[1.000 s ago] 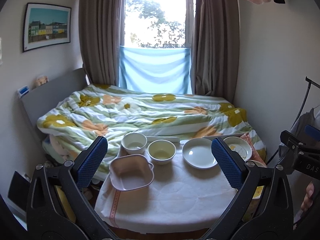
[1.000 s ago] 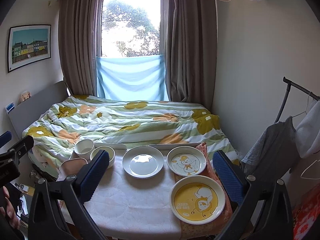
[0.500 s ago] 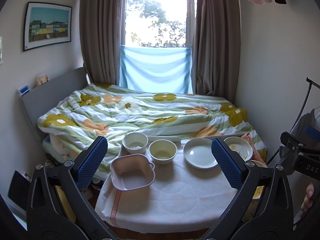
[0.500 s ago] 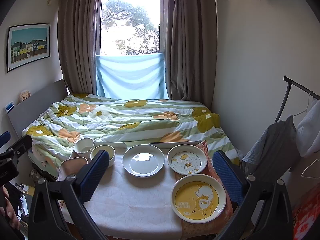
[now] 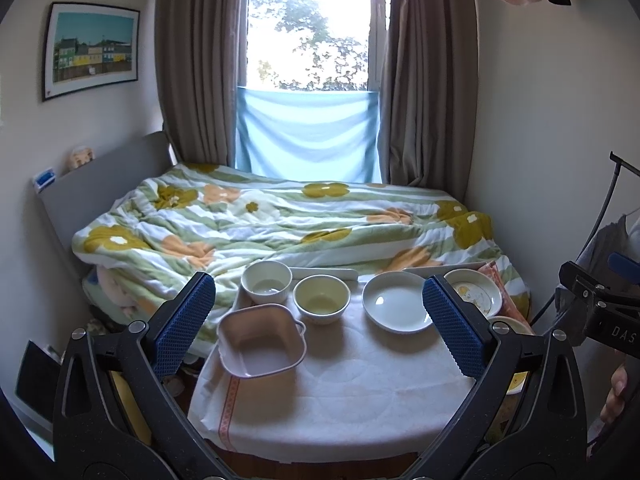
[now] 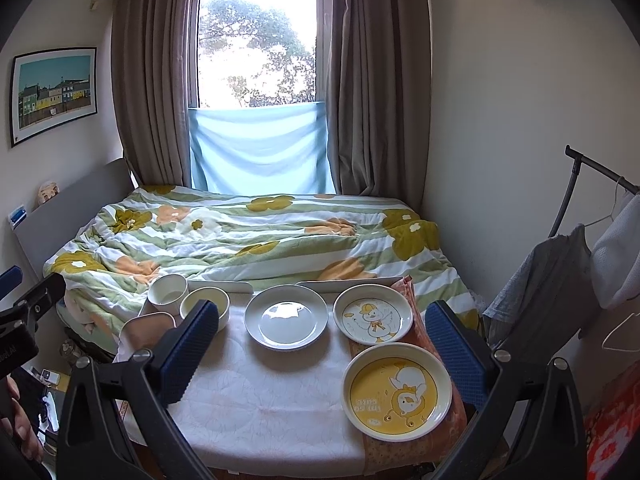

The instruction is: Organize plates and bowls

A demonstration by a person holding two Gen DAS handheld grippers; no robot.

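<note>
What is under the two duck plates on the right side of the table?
The yellow duck plate and the white duck plate both rest on an orange patterned cloth, beside the white tablecloth. The cloths cover the tabletop, so it cannot be seen.

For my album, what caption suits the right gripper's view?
Open right gripper hovers over three plates and bowls beside a bed.

Table (image 6: 248, 404): before the bed (image 6: 248, 236).
Left: square dish (image 5: 260, 342); two bowls (image 5: 322, 298) behind.
Centre: plain plate (image 6: 286, 322).
Right: two duck plates (image 6: 400, 390).
</note>
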